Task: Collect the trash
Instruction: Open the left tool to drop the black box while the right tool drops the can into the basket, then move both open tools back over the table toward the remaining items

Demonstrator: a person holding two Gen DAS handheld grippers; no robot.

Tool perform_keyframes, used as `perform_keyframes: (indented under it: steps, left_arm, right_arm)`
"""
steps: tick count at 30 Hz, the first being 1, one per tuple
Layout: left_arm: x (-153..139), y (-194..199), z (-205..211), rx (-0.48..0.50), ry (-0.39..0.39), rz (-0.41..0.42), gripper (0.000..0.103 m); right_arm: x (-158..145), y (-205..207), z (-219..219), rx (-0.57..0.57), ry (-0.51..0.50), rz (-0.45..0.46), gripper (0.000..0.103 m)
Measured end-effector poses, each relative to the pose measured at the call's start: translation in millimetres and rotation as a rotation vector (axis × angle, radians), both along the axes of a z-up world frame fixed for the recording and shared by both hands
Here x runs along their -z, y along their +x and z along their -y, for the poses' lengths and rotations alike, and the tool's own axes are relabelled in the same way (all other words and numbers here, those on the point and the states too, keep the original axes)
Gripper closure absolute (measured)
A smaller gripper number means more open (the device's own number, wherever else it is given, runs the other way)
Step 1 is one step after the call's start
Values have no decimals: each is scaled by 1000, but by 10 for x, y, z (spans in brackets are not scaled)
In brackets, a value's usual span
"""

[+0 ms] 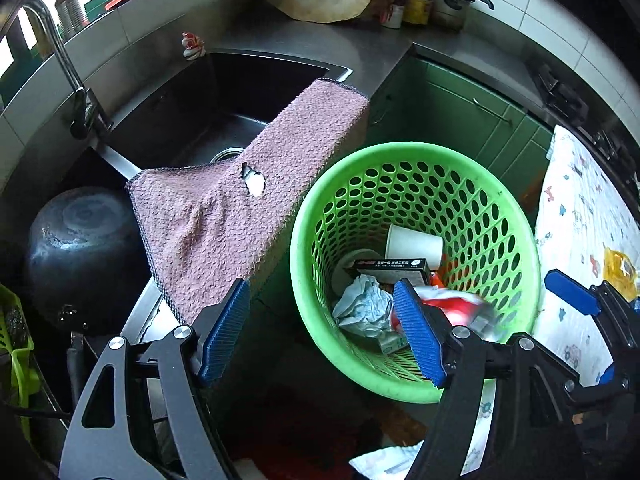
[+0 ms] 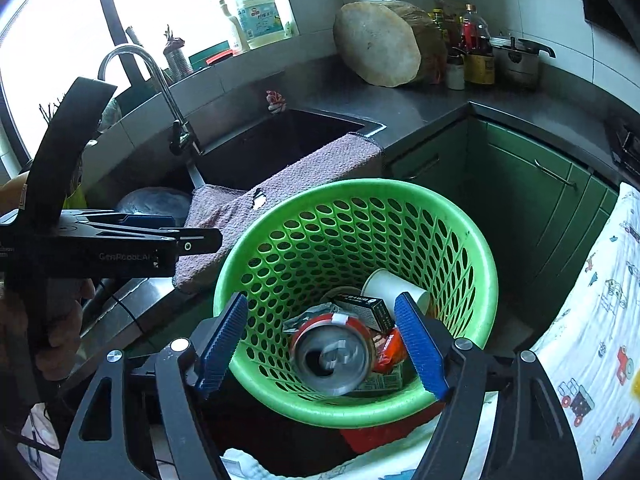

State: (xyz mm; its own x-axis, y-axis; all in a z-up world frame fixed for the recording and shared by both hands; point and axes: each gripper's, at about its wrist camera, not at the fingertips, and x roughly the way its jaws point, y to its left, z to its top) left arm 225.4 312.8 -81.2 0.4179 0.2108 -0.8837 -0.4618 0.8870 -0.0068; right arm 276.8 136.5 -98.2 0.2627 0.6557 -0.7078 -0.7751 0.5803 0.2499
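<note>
A green perforated trash basket (image 1: 516,216) (image 2: 472,240) stands on the floor by the counter. It holds a white paper cup (image 1: 414,245) (image 2: 394,286), a black box (image 1: 390,269) (image 2: 362,309), crumpled blue-grey paper (image 1: 364,308) and a small orange wrapper (image 2: 386,346). A red and silver drink can (image 2: 332,354) (image 1: 460,308) is blurred and loose inside the basket, below my right gripper (image 2: 322,342). The right gripper is open over the basket with nothing between its fingers. My left gripper (image 1: 322,330) is open and empty, over the basket's left rim.
A pink dishcloth (image 1: 248,200) with a hole hangs over the sink's front edge. A dark sink (image 1: 208,108) holds an upturned pot (image 1: 80,248). Green cabinets (image 1: 460,112) stand behind the basket. A patterned white cloth (image 1: 576,232) lies at the right with a yellow wrapper (image 1: 620,270) on it.
</note>
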Motion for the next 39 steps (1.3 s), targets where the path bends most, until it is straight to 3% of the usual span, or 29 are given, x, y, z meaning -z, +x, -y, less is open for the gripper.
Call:
perform_keyframes:
  steps: [6, 14, 39]
  left_arm:
    - [-15, 58, 140, 30, -4, 8, 28]
    - [-129, 209, 629, 121, 8, 32, 25]
    - [-441, 171, 2604, 412, -7, 100, 19]
  right_arm:
    - [-66, -92, 212, 26, -5, 21, 28]
    - [-167, -211, 851, 116, 0, 32, 26]
    - [-417, -1029, 2821, 407, -9, 92, 23]
